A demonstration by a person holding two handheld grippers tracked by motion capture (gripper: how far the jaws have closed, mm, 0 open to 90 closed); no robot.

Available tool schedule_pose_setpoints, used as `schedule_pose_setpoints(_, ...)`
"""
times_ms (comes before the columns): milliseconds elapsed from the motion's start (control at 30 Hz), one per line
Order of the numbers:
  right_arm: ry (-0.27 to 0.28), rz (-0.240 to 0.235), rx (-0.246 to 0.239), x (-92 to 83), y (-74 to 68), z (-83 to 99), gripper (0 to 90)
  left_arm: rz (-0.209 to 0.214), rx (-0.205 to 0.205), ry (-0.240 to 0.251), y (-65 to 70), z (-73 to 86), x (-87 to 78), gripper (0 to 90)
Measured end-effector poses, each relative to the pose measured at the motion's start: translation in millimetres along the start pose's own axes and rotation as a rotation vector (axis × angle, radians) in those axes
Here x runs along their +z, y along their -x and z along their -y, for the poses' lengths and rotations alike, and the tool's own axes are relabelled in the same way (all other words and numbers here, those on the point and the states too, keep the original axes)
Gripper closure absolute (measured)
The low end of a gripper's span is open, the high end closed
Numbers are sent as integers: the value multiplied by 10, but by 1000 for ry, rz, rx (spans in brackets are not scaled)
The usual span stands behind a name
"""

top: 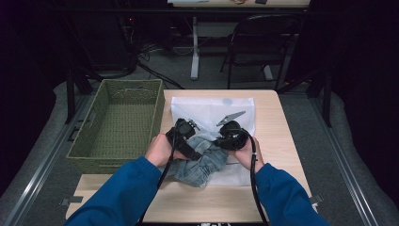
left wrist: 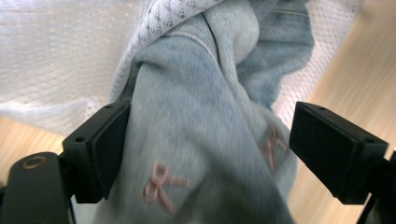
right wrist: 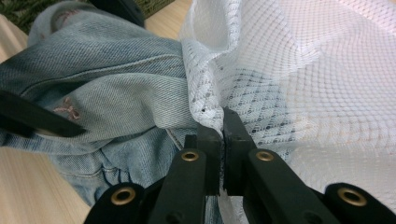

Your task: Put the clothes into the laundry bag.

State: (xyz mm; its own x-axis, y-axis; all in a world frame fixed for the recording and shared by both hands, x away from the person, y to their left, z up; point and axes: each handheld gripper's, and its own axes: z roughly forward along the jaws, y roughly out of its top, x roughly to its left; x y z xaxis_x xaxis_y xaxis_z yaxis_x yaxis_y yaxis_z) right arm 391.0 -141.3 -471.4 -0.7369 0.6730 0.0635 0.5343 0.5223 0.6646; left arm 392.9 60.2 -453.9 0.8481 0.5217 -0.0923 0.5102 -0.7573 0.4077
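The right gripper (right wrist: 223, 140) pinches the white mesh bag (right wrist: 299, 70) at its rim. Denim garment (left wrist: 201, 140) lies between the left gripper's (left wrist: 201, 154) wide-spread jaws, unpressed, partly inside the bag.

I can read no words, numbers or brand names from here. The only marks I can make out are small pink embroidered bow-like figures on the denim garment (left wrist: 205, 140), seen in the left gripper view and again in the right gripper view; they are ornaments, not letters.
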Motion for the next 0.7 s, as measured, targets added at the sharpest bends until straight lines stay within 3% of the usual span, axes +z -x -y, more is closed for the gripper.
schedule_pose_setpoints(167, 1, 2, -7, -5, -1, 0, 886, 9, 11, -10, -12, 92, -44, 108)
schedule_pose_setpoints(333, -10, 11, -17, 2, -15, -11, 887, 15, -4, -38, -32, 208, 122, 90)
schedule_pose_setpoints(400, -12, 9, -20, 3, -18, -11, 887, 16, 15, -57, -38, 216, 151, 78)
schedule_pose_setpoints(467, -17, 6, -20, 10, -20, -11, 887, 16, 6, -58, -43, 219, 168, 64)
schedule_pose_setpoints(567, -24, 3, -17, 20, -31, -12, 886, 13, 32, -100, -75, 239, 331, 47)
schedule_pose_setpoints(633, -23, 0, -19, 32, -42, -14, 886, 9, 25, -101, -90, 250, 410, 52)
schedule_pose_setpoints(700, -28, 0, -16, 44, -51, -18, 887, -19, 34, -86, -70, 275, 469, 141)
